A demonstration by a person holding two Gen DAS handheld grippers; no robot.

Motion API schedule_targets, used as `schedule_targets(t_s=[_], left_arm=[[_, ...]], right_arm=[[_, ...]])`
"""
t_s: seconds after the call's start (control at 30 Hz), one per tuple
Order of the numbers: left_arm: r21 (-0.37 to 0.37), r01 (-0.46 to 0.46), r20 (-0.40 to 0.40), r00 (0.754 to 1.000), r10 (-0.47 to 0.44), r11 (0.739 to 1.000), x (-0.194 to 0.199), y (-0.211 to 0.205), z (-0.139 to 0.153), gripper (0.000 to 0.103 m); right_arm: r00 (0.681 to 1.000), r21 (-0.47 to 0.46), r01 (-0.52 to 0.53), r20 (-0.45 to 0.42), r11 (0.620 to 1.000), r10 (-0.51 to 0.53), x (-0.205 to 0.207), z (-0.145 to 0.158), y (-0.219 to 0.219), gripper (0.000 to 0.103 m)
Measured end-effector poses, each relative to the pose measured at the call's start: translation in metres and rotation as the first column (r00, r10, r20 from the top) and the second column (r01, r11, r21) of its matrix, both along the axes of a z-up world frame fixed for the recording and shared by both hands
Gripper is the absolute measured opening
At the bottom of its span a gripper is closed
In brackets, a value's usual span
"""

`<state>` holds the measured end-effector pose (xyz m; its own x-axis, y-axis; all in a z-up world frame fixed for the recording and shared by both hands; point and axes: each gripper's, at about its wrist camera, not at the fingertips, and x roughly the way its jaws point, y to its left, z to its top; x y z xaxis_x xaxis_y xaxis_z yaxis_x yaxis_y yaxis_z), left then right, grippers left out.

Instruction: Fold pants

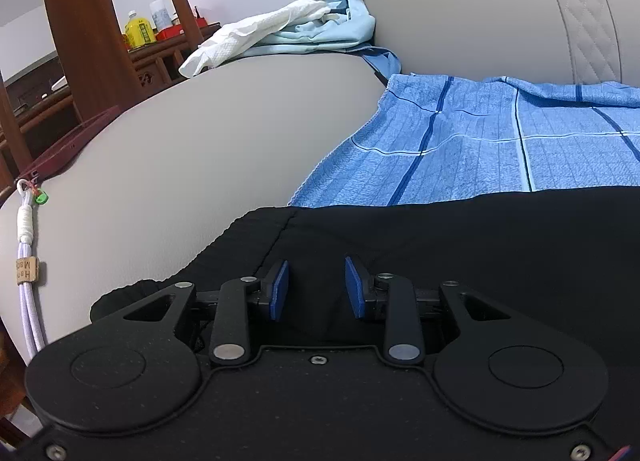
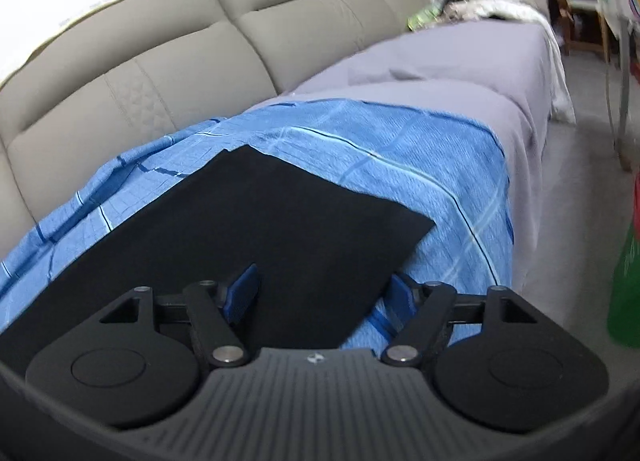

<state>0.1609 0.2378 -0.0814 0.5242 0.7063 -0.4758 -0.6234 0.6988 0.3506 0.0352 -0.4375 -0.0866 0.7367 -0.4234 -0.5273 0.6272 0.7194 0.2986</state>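
Black pants spread flat on blue checked blanket along front edge of sofa seat, blanket likely there as a clean folding surface. Left hand-held gripper low over seam end near sofa arm, jaws narrow but parted, nothing pinched. Right hand-held gripper over opposite end by the free corner, jaws wide, straddling the cloth edge, not gripping. Apparently one at each end, ready for next fold. Pale clothes heaped on sofa arm.
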Motion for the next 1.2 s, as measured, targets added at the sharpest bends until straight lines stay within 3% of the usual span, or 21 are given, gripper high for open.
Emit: schedule_targets(t_s=[0.13, 0.27, 0.37, 0.5, 0.57, 0.67, 0.7, 0.73, 0.83, 0.93, 1.0, 1.07, 1.13, 1.2], left_arm=[[-0.005, 0.002, 0.004, 1.0, -0.002, 1.0, -0.001, 0.0, 0.0, 0.031], [-0.003, 0.001, 0.003, 1.0, -0.001, 1.0, -0.001, 0.001, 0.0, 0.031], [-0.01, 0.002, 0.009, 1.0, -0.002, 1.0, -0.001, 0.001, 0.001, 0.031], [-0.02, 0.002, 0.02, 1.0, -0.001, 1.0, -0.003, 0.003, 0.001, 0.031], [-0.029, 0.002, 0.028, 1.0, -0.001, 1.0, -0.004, 0.004, 0.002, 0.031], [-0.064, 0.005, 0.056, 0.998, -0.002, 0.998, -0.009, 0.009, 0.003, 0.031], [-0.082, 0.008, 0.07, 0.998, -0.002, 0.997, -0.011, 0.012, 0.004, 0.031], [-0.109, 0.011, 0.091, 0.996, -0.001, 0.994, -0.014, 0.016, 0.005, 0.031], [-0.19, 0.022, 0.149, 0.989, 0.007, 0.982, -0.022, 0.028, 0.007, 0.031], [-0.192, 0.017, 0.149, 0.989, 0.012, 0.981, -0.022, 0.028, 0.007, 0.031], [-0.194, 0.019, 0.149, 0.989, 0.011, 0.981, -0.022, 0.028, 0.008, 0.031], [-0.22, 0.024, 0.166, 0.986, 0.013, 0.975, -0.024, 0.032, 0.008, 0.031], [-0.246, 0.028, 0.183, 0.983, 0.018, 0.969, -0.027, 0.035, 0.009, 0.032], [-0.252, 0.029, 0.186, 0.982, 0.019, 0.967, -0.027, 0.036, 0.009, 0.032]], right_arm=[[0.994, 0.007, -0.098, 0.048, 0.995, 0.098, 0.007, 0.006, 0.003, 0.073], [0.994, -0.006, -0.106, 0.015, 0.994, 0.106, 0.019, 0.006, 0.0, 0.077], [0.992, 0.028, -0.119, 0.034, 0.993, 0.118, 0.03, 0.008, -0.015, 0.08], [0.971, 0.094, -0.234, 0.066, 0.968, 0.228, 0.046, 0.014, -0.026, 0.075], [0.956, 0.133, -0.289, 0.083, 0.948, 0.28, 0.056, 0.017, -0.029, 0.07], [0.962, 0.114, -0.273, 0.046, 0.955, 0.269, 0.067, 0.018, -0.027, 0.056], [0.97, 0.122, -0.242, 0.033, 0.962, 0.24, 0.07, 0.019, -0.029, 0.039], [0.979, 0.143, -0.204, 0.021, 0.969, 0.203, 0.072, 0.02, -0.033, 0.014], [0.992, 0.204, -0.127, 0.002, 0.971, 0.129, 0.079, 0.027, -0.038, 0.011], [0.983, 0.029, -0.166, -0.076, 0.986, 0.167, 0.099, 0.054, 0.007, 0.009], [0.954, -0.096, -0.293, -0.09, 0.951, 0.285, 0.116, 0.077, 0.066, 0.009], [0.895, -0.195, -0.445, -0.128, 0.874, 0.427, 0.126, 0.093, 0.141, 0.009], [0.775, -0.259, -0.631, -0.173, 0.731, 0.608, 0.124, 0.097, 0.228, 0.009], [0.607, -0.262, -0.792, -0.23, 0.552, 0.761, 0.114, 0.082, 0.312, 0.009]])
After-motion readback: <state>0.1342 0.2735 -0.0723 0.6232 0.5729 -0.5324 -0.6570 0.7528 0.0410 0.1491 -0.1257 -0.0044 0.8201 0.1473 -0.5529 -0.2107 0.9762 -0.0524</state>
